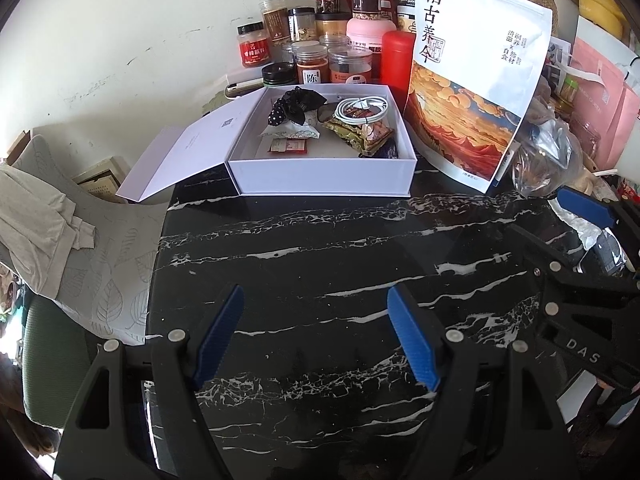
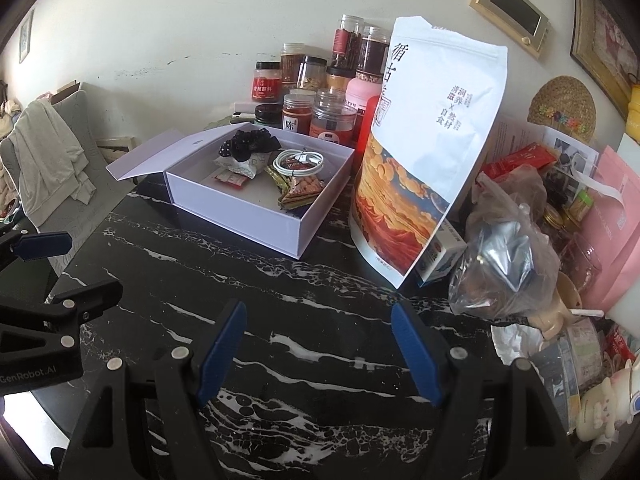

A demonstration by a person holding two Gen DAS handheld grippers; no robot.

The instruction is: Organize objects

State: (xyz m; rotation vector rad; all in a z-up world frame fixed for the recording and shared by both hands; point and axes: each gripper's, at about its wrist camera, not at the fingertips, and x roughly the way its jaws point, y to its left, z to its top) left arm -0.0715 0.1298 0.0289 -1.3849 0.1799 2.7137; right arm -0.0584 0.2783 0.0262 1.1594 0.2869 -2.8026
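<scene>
Your left gripper and right gripper both tilt downward over the black marble table, jaws wide and empty. The open white box of small items sits upper centre.

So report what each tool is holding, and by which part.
Nothing is held. The left tool and right tool both stand open over the black marble-patterned table.
</scene>
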